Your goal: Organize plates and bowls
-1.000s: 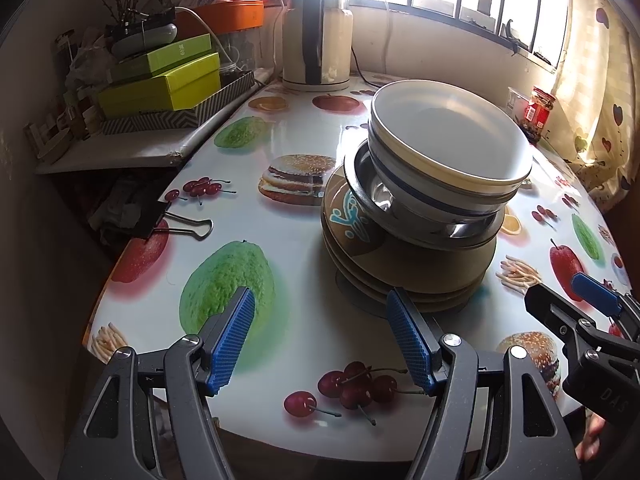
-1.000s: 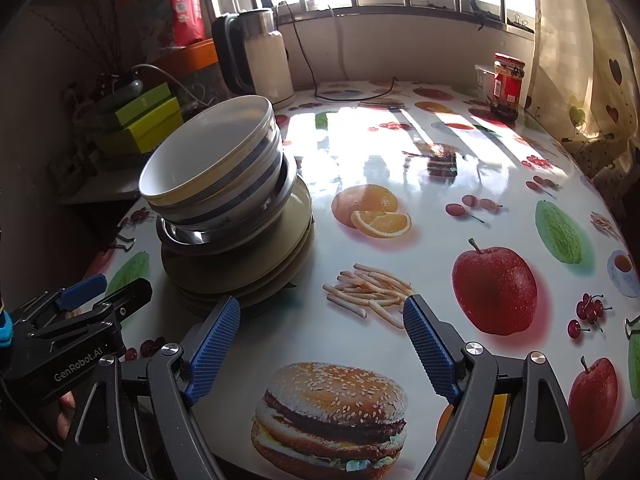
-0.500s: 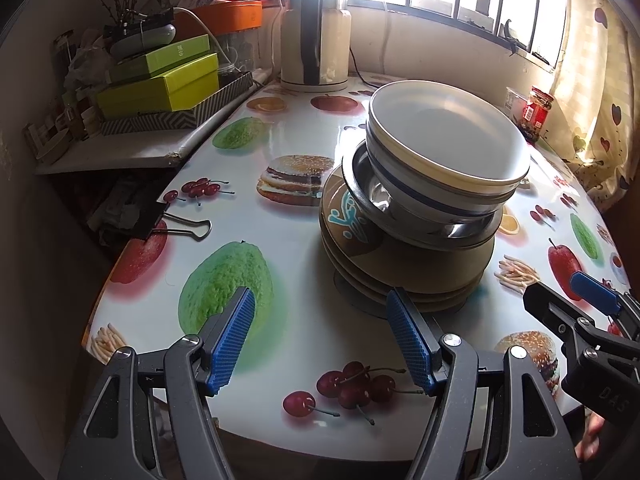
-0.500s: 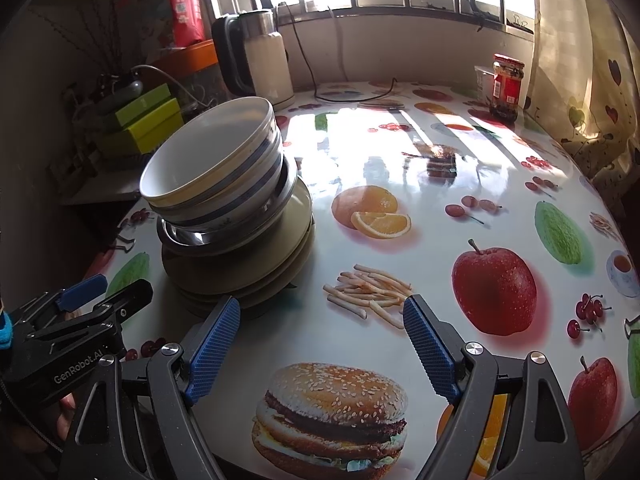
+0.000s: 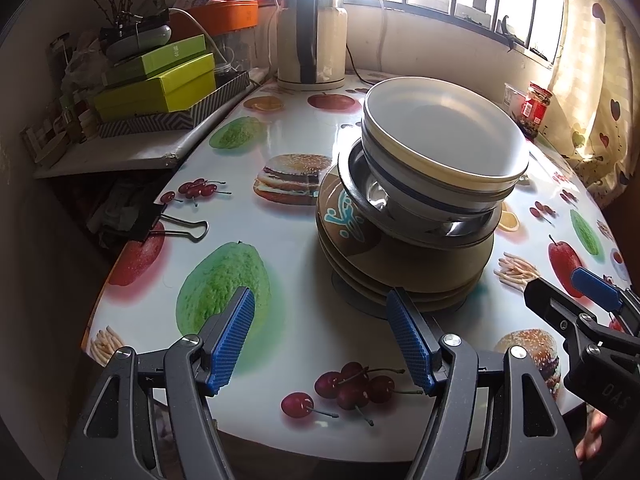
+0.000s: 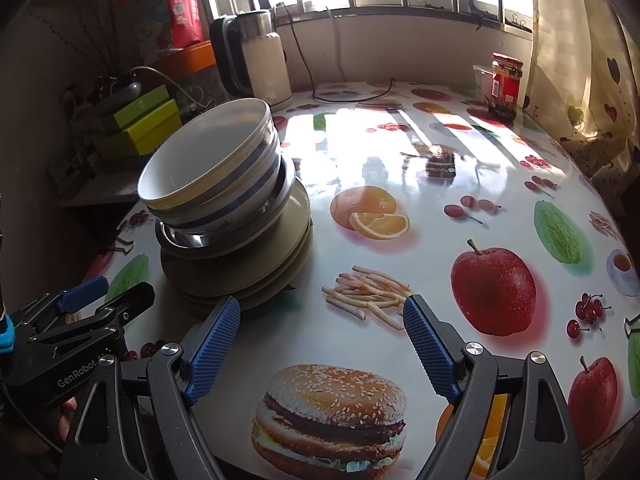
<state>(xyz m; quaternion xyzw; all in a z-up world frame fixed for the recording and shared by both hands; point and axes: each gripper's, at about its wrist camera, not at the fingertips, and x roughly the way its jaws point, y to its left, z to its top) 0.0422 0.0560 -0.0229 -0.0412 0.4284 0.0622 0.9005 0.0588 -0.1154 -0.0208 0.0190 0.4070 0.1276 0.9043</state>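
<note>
A stack stands on the fruit-print table (image 5: 304, 344): white bowls with a blue stripe (image 5: 444, 144) sit in a steel bowl (image 5: 420, 232) on several tan plates (image 5: 400, 272). The stack also shows in the right wrist view (image 6: 216, 168), with the plates (image 6: 256, 256) at the bottom. My left gripper (image 5: 320, 320) is open and empty, just in front of the plates. My right gripper (image 6: 320, 332) is open and empty, to the right of the stack. Each gripper shows at the edge of the other's view.
A kettle (image 5: 312, 36) stands at the back by the window. Green boxes (image 5: 160, 84) lie on a side shelf at the left. A black binder clip (image 5: 160, 224) lies at the table's left edge. A red-lidded jar (image 6: 506, 84) stands at the back right.
</note>
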